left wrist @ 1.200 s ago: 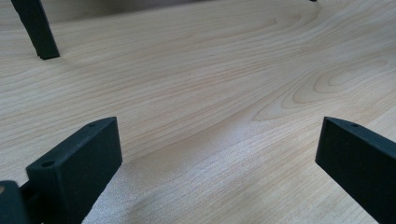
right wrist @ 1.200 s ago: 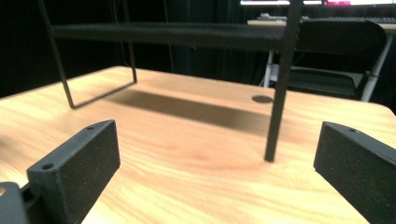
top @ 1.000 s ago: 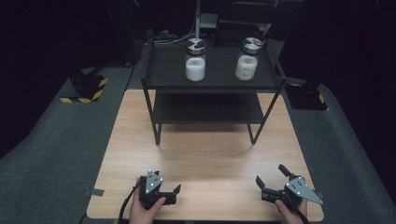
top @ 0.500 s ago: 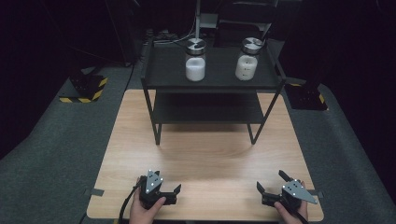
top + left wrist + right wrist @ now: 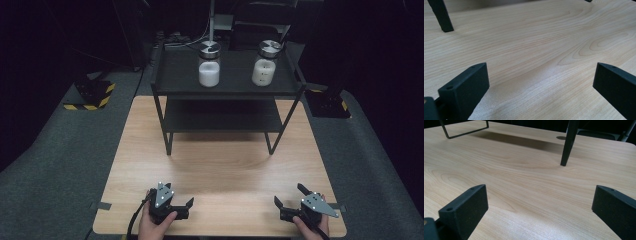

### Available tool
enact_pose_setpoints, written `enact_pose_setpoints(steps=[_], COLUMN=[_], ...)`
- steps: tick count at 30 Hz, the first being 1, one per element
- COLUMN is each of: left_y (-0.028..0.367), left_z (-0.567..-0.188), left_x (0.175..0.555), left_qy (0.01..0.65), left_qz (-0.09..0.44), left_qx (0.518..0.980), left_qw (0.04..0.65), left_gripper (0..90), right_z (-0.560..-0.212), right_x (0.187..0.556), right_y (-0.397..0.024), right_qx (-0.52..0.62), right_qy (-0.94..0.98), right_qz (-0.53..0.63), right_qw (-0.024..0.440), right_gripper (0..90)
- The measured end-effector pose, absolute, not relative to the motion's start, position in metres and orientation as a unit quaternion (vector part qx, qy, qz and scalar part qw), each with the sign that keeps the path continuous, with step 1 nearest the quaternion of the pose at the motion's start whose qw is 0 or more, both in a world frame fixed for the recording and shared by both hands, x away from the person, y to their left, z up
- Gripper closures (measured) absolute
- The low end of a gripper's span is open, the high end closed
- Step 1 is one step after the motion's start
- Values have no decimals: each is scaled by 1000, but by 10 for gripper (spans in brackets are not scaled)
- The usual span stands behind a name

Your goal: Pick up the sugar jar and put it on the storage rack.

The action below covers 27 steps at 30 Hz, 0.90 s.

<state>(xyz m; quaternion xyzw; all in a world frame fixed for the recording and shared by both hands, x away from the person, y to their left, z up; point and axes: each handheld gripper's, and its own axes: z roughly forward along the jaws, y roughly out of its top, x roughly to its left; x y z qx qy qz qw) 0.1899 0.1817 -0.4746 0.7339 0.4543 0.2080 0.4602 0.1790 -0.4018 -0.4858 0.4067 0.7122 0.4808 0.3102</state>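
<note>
Over the last second the right gripper (image 5: 289, 198) drew slightly back along the worktop (image 5: 220, 165), jaws wide like the left gripper (image 5: 181, 202), both far from the 2 jars (image 5: 209, 65) on the shelf (image 5: 230, 87), so reaching hasn't begun.

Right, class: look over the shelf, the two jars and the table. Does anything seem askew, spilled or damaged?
Nothing stands out. Both jars, left jar and right jar, stand upright and lidded on the rack's top shelf. The table shows no spill. The left gripper and right gripper rest open near its front edge.
</note>
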Motion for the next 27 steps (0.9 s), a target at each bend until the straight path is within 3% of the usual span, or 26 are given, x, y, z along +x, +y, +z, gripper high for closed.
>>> enact_pose_setpoints(steps=[27], left_y=[177], left_z=[-472], left_x=[198], left_qy=[448], left_qz=[193], left_qx=[746], left_qw=[453], left_gripper=[8], right_z=[-485], right_x=[180], right_y=[-407], right_qx=[415], right_qy=[711], right_qz=[486], right_qw=[293], right_gripper=[2])
